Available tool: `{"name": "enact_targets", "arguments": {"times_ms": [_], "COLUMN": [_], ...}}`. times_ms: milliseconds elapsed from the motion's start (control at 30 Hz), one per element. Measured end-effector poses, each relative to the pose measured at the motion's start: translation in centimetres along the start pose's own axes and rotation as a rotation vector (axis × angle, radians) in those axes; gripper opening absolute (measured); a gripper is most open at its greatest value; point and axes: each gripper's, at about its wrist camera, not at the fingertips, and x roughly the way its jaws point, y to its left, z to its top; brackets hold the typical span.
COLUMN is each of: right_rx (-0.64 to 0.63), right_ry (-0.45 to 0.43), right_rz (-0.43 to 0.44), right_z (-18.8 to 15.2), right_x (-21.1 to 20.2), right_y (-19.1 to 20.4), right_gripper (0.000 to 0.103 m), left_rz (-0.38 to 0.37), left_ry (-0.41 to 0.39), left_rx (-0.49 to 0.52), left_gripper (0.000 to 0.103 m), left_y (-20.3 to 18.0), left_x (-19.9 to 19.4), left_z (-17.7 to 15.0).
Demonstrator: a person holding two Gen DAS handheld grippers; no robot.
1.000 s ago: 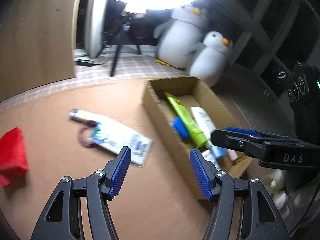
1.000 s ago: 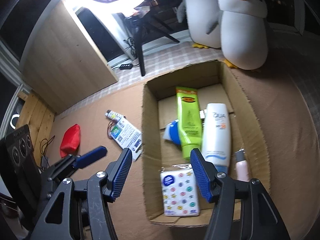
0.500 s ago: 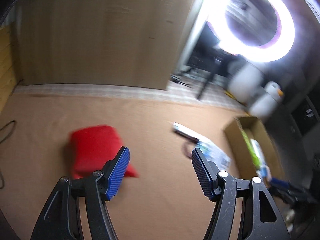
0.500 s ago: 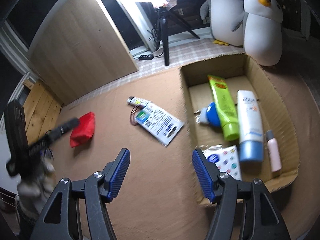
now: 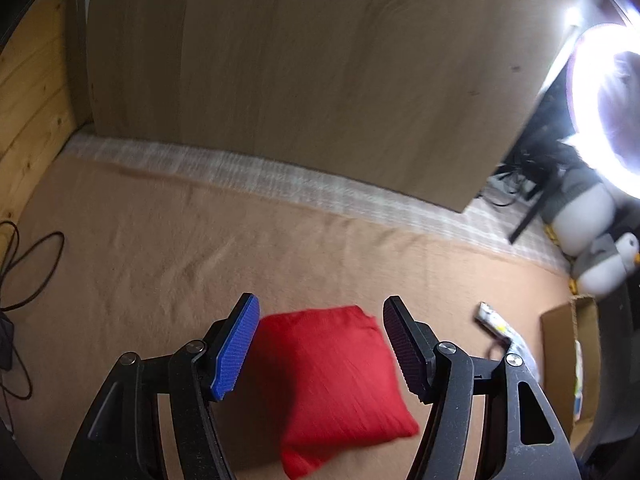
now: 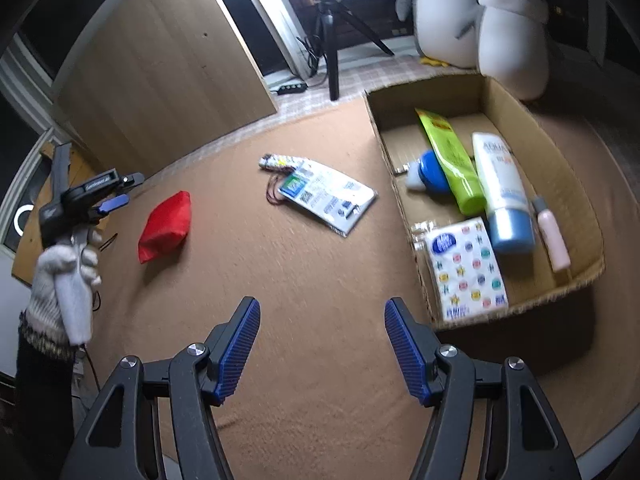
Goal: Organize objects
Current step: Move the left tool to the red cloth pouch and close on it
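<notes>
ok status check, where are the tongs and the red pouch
Left tongs open, over red pouch, no grip. Right tongs open, empty, above mat. Nothing in the way.

On the blanket-covered floor (image 6: 304,280), we see the pouch (image 6: 164,226) lying at left, the flat packet (image 6: 328,194) in the middle and the cardboard box (image 6: 576,184) at right. In the box, tubes (image 6: 452,160) lie side by side behind a tissue pack (image 6: 466,270). Two plush penguins (image 6: 508,28) stand behind the box, a wooden panel (image 6: 160,80) behind the pouch.
</notes>
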Motion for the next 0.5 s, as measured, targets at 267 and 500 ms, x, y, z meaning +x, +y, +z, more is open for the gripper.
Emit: {"name": "enact_targets", "arguments": {"times_ms": [267,500], "right_rx": [0.032,0.044], "right_ry": [0.01,0.007], "right_rz": [-0.028,-0.042], "right_z": [-1.2,-1.2], "right_x": [-0.7,-0.9], "right_y": [-0.8,-1.3], "right_gripper": [0.061,0.061], "left_rz": [-0.001,-0.038], "left_ry": [0.096,0.099], "left_rx": [0.017,0.043], "left_gripper": [0.067,0.067], "left_y": [0.6,-0.6], "left_x": [4.7,4.8], "left_z": [-0.9,-3.4]}}
